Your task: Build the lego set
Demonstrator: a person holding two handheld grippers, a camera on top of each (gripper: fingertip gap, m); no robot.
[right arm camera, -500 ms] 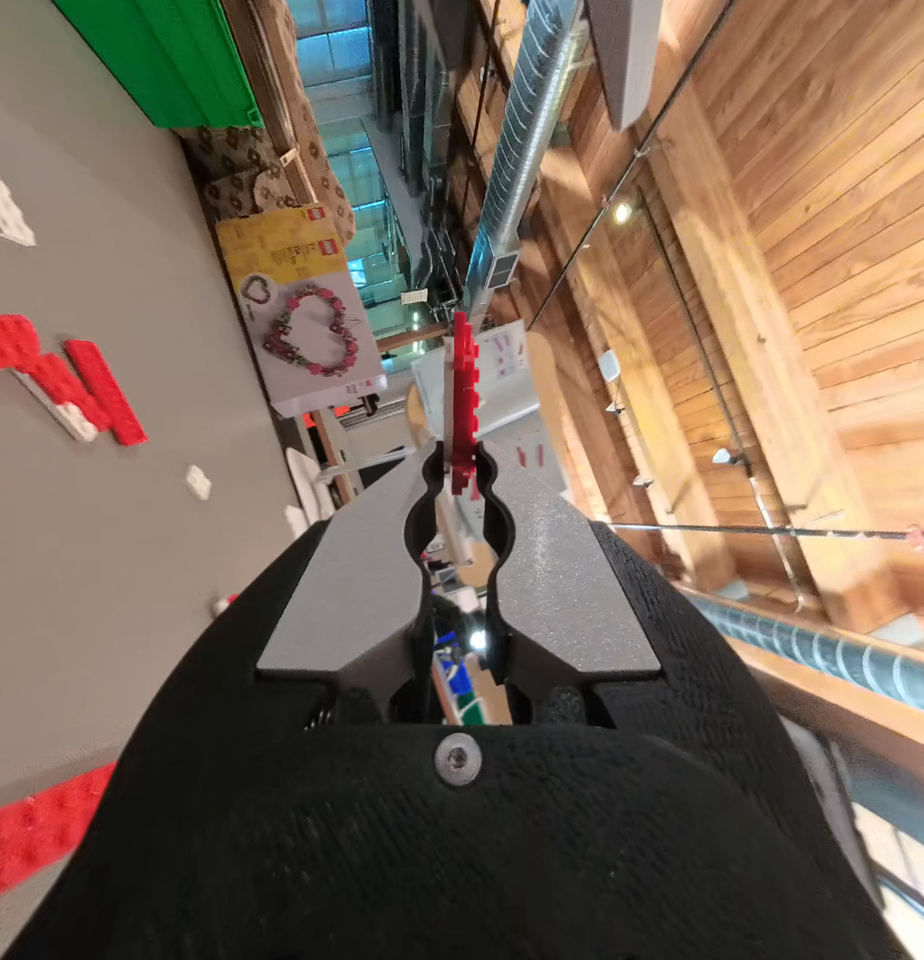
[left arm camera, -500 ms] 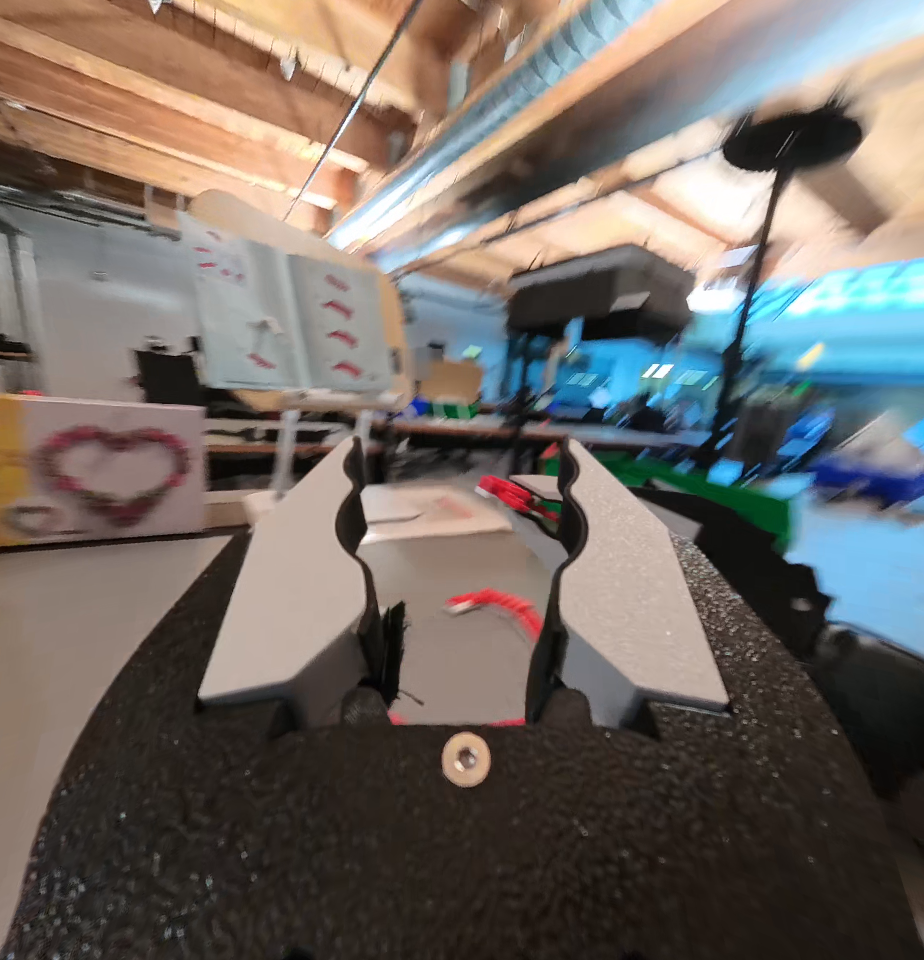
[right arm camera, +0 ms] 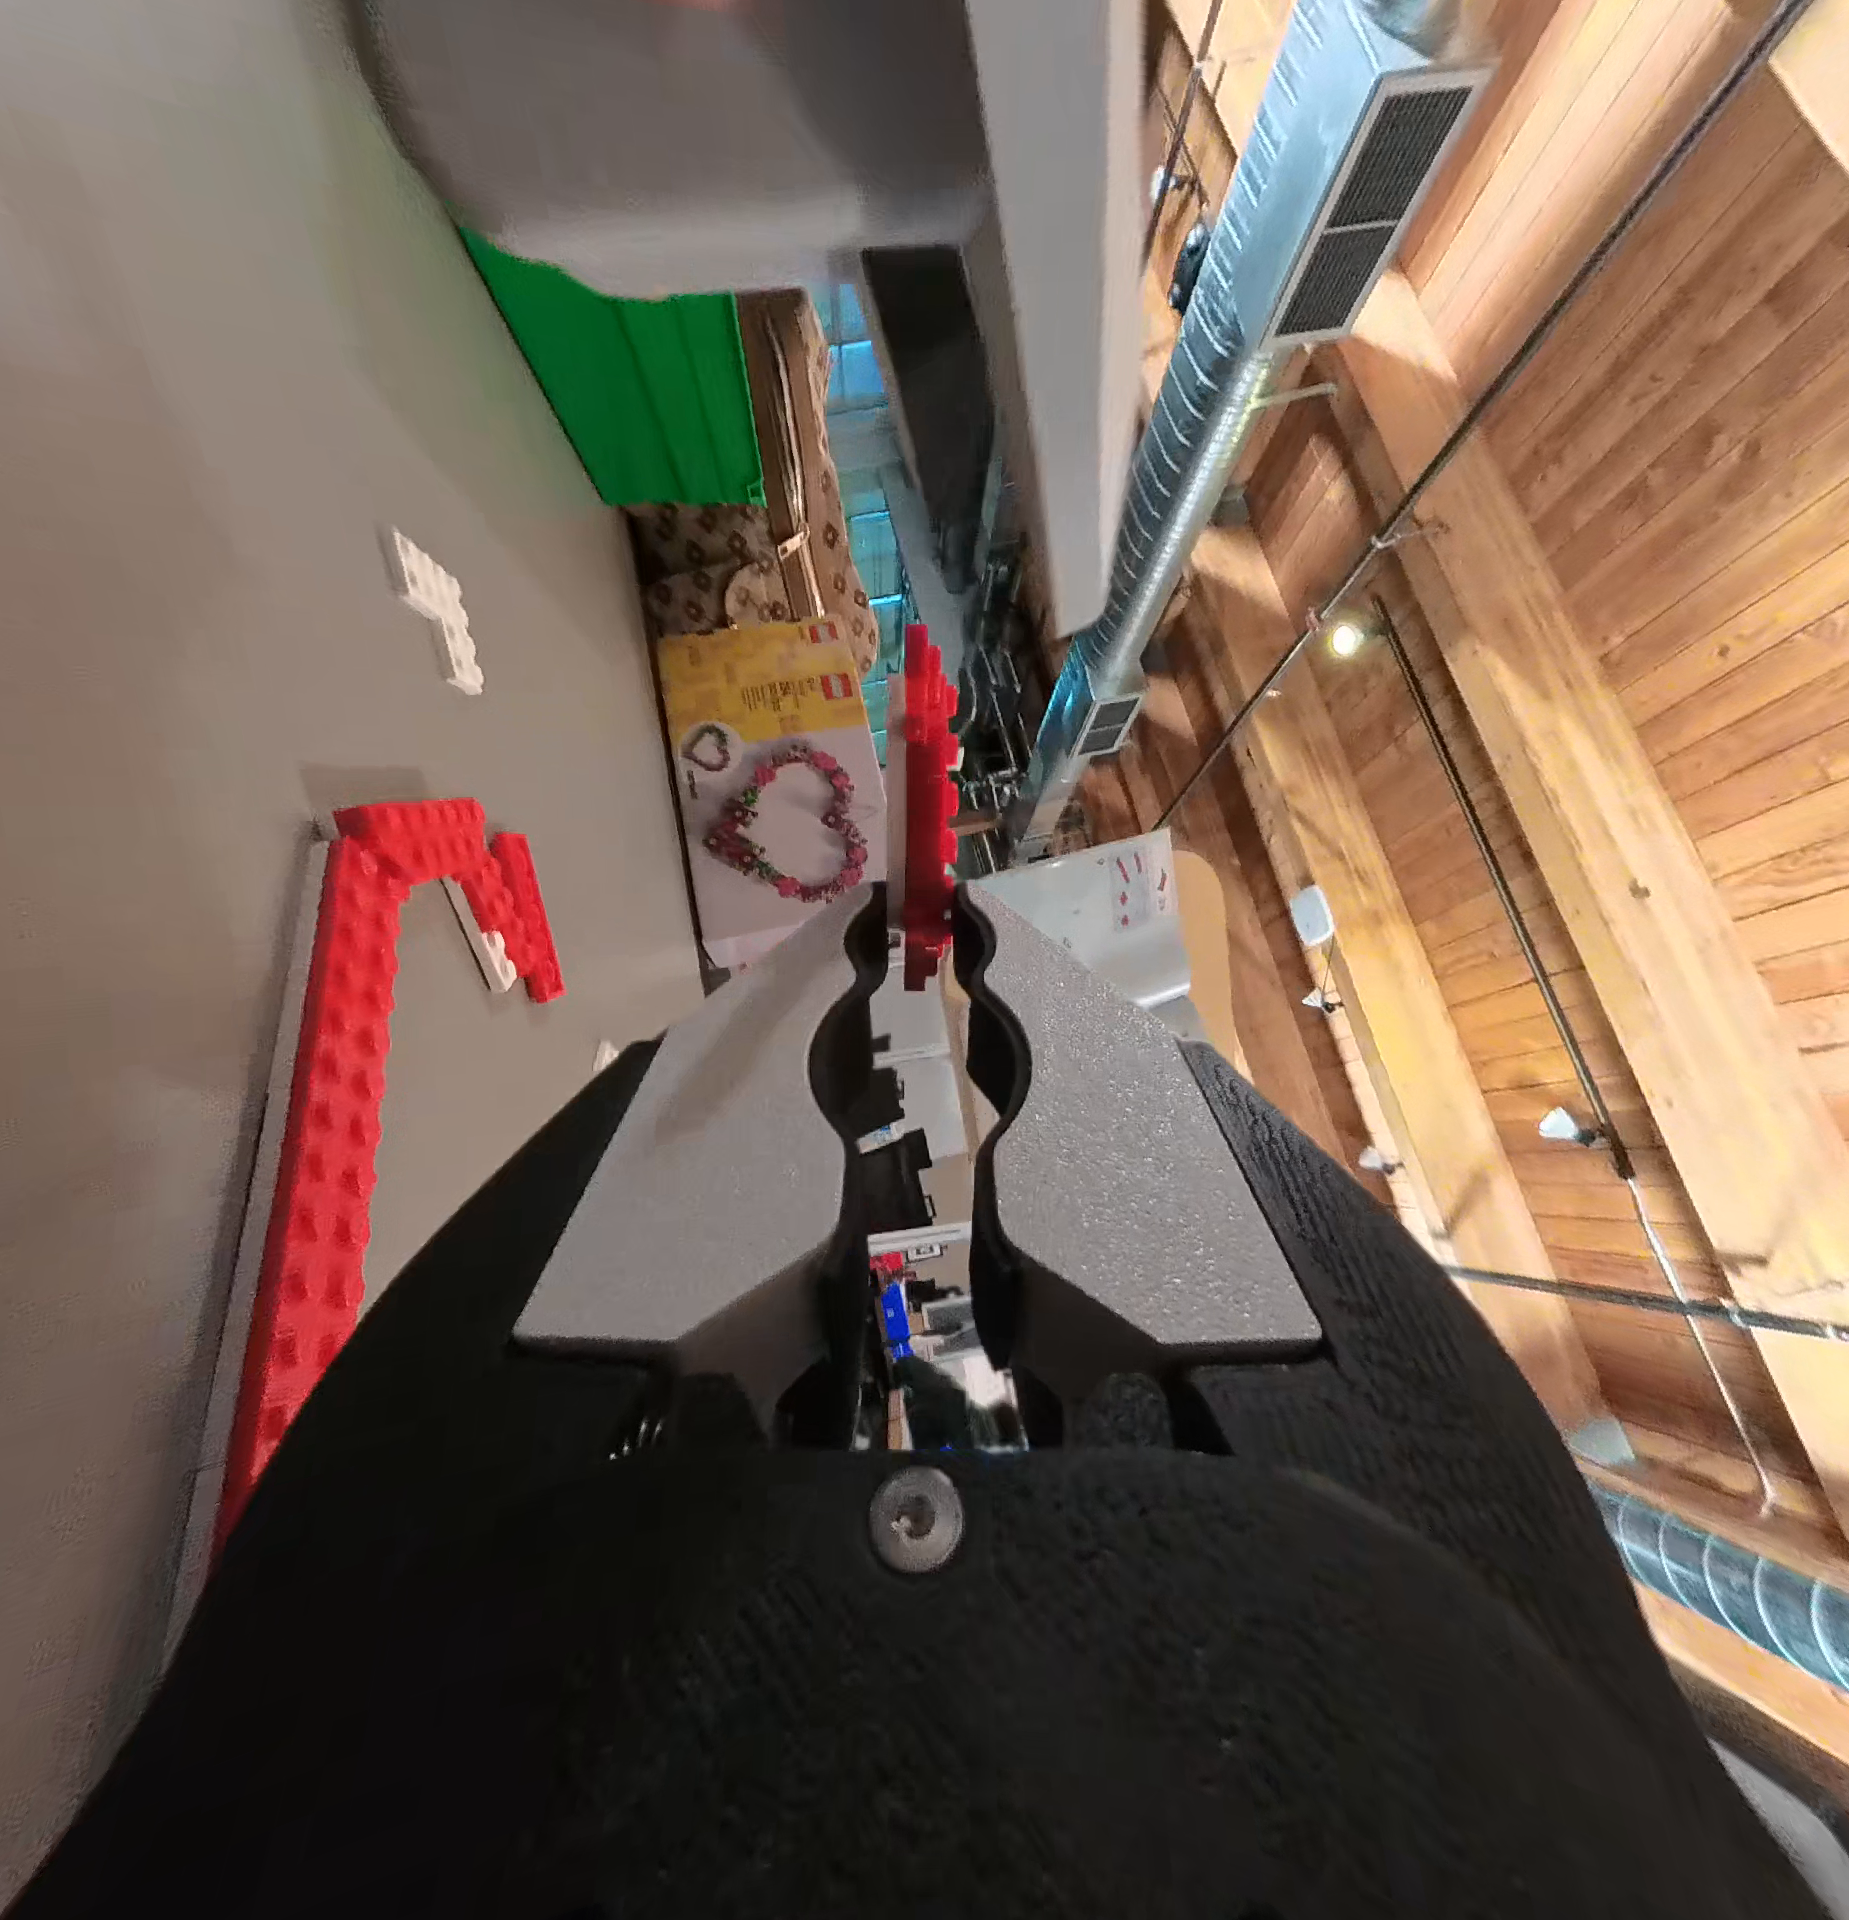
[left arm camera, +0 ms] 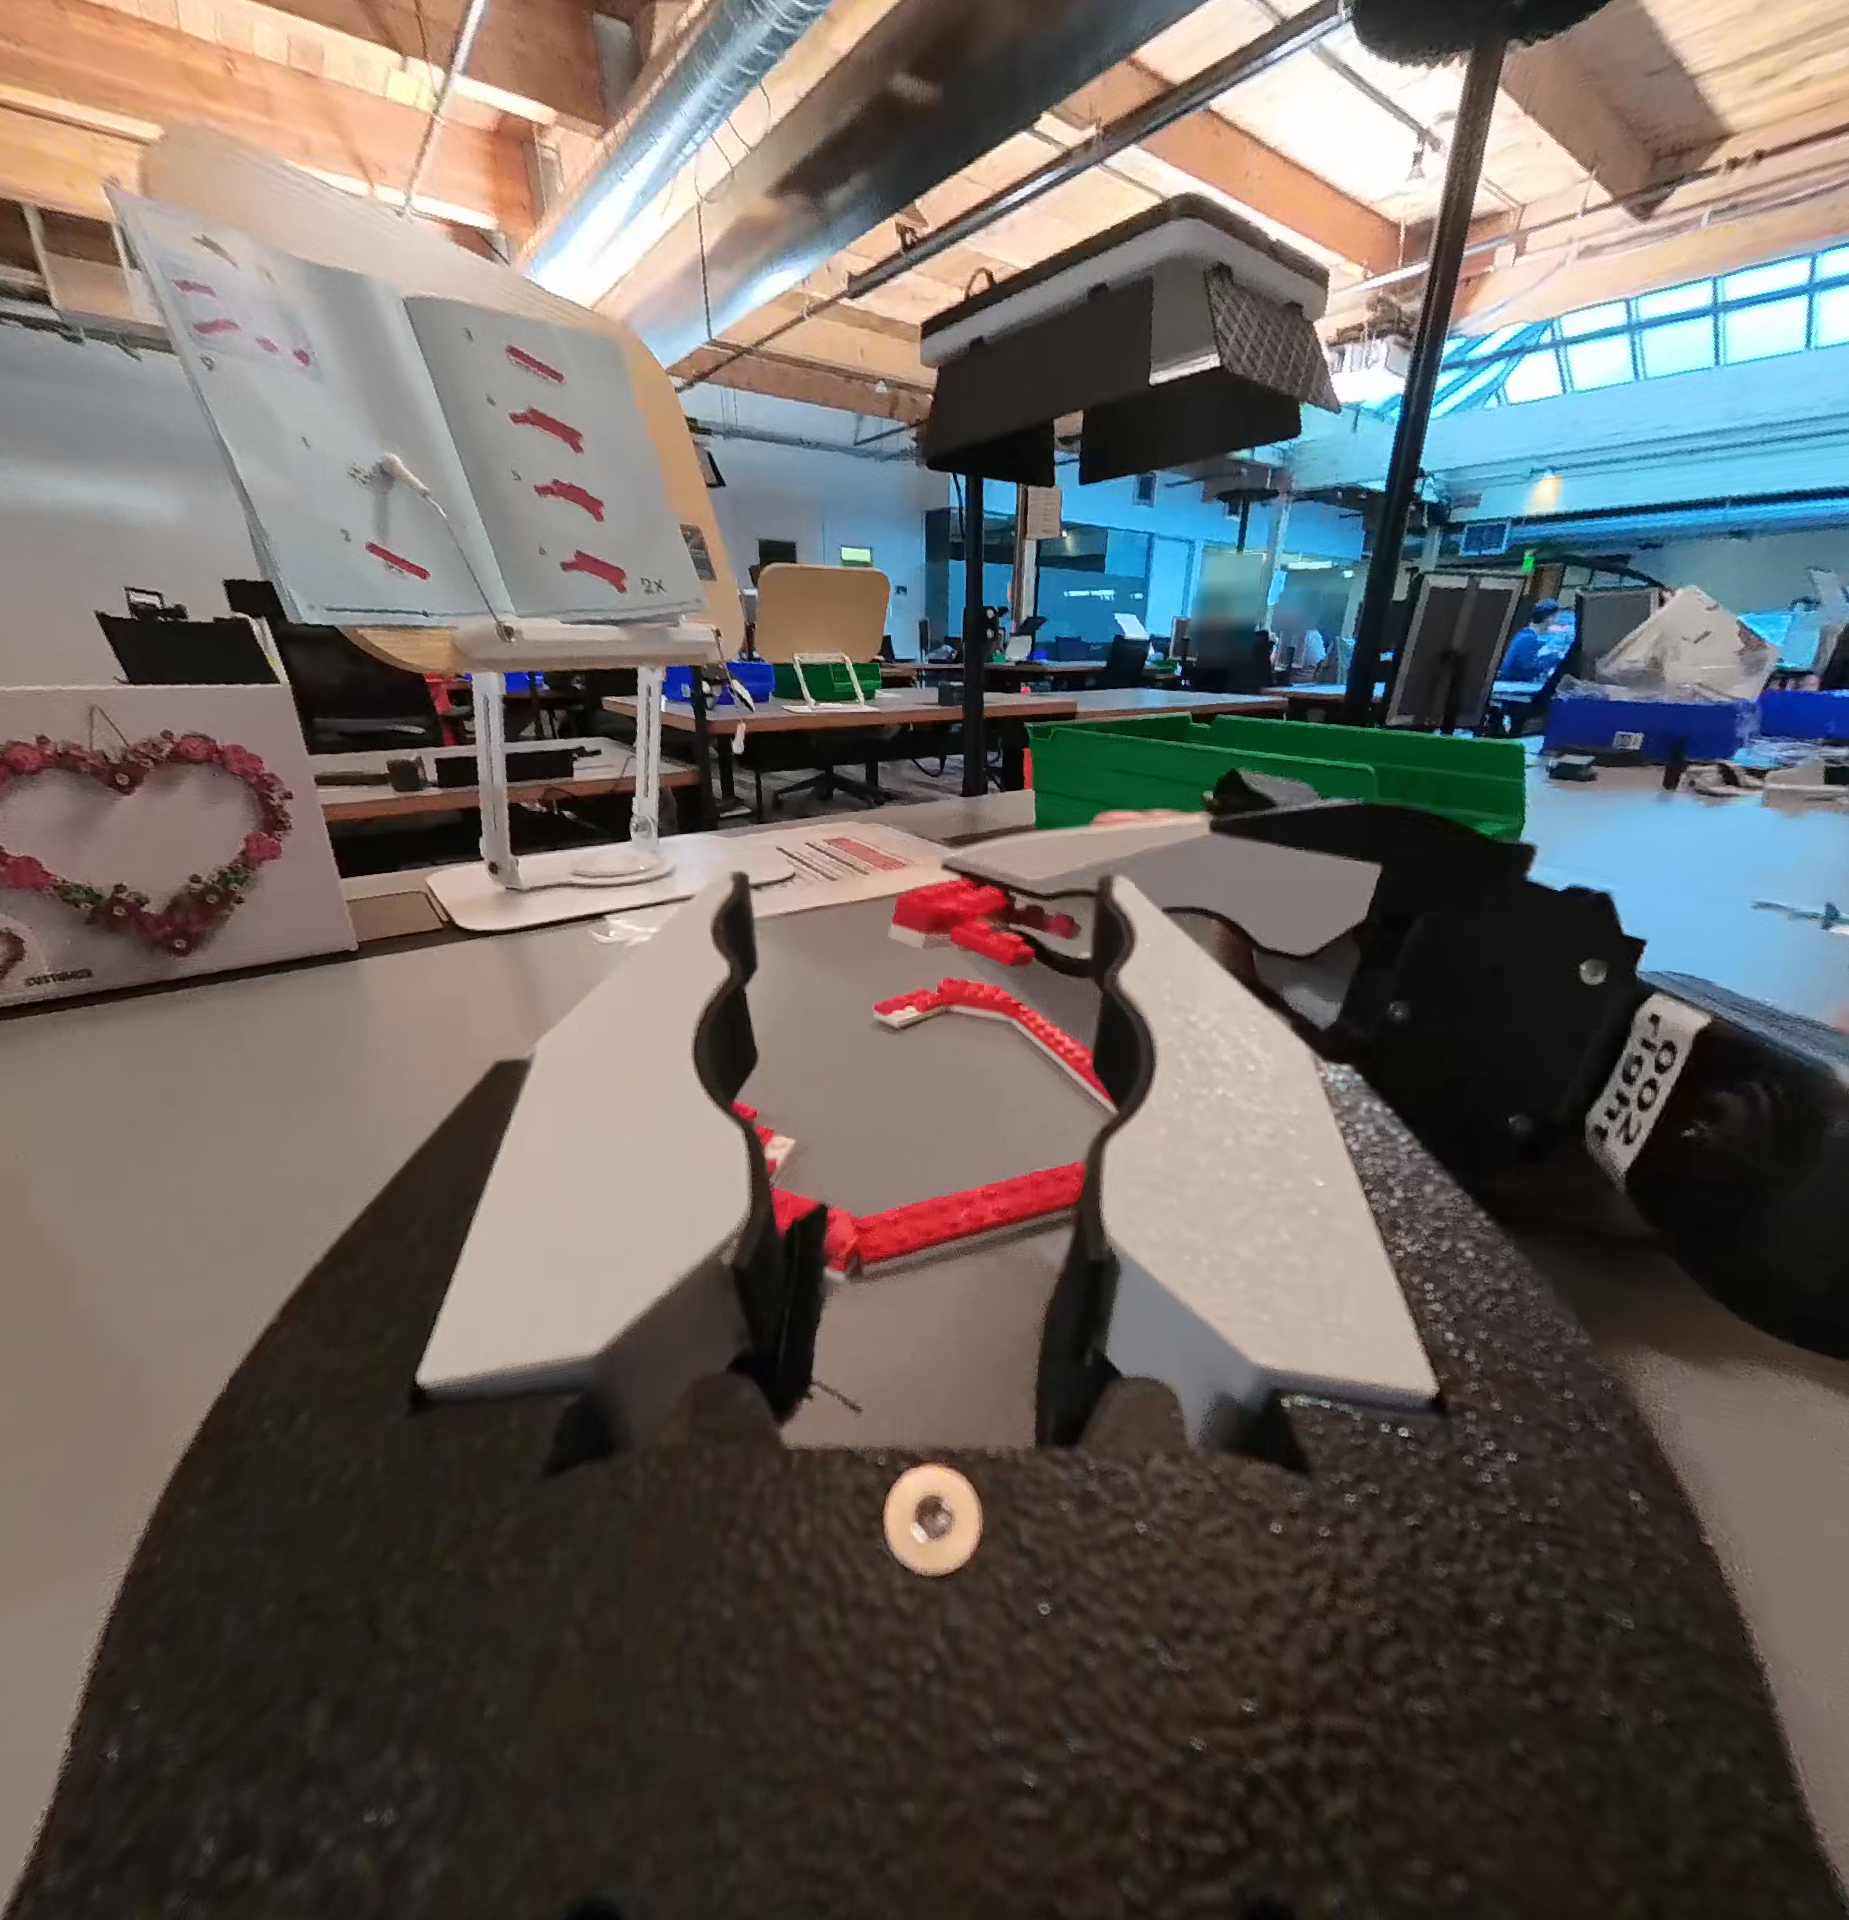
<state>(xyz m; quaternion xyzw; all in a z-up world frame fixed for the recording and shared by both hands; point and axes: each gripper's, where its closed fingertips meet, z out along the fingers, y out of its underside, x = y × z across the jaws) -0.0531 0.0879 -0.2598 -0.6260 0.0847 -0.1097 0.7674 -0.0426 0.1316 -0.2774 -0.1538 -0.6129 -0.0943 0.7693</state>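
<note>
Right gripper point(right arm camera: 920, 914) clamped on red-and-white brick strip point(right arm camera: 925, 790), left gripper point(left arm camera: 920, 914) spread wide, empty, now lower over red frame point(left arm camera: 961, 1210) on counter point(left arm camera: 172, 1122).

Table point(left arm camera: 224, 1091): plain grey. Partial frame point(left arm camera: 961, 1210): red studded plates over white plates. Loose plate point(right arm camera: 437, 613): white. Held plate assembly point(right arm camera: 925, 810): red with a white layer. Left gripper point(left arm camera: 920, 977) and right gripper point(right arm camera: 920, 914): grey jaws, textured black body. Bin point(left arm camera: 1273, 769): solid green. Box point(left arm camera: 120, 831): white panel with a pink-and-red floral heart pattern; yellow at one end.
</note>
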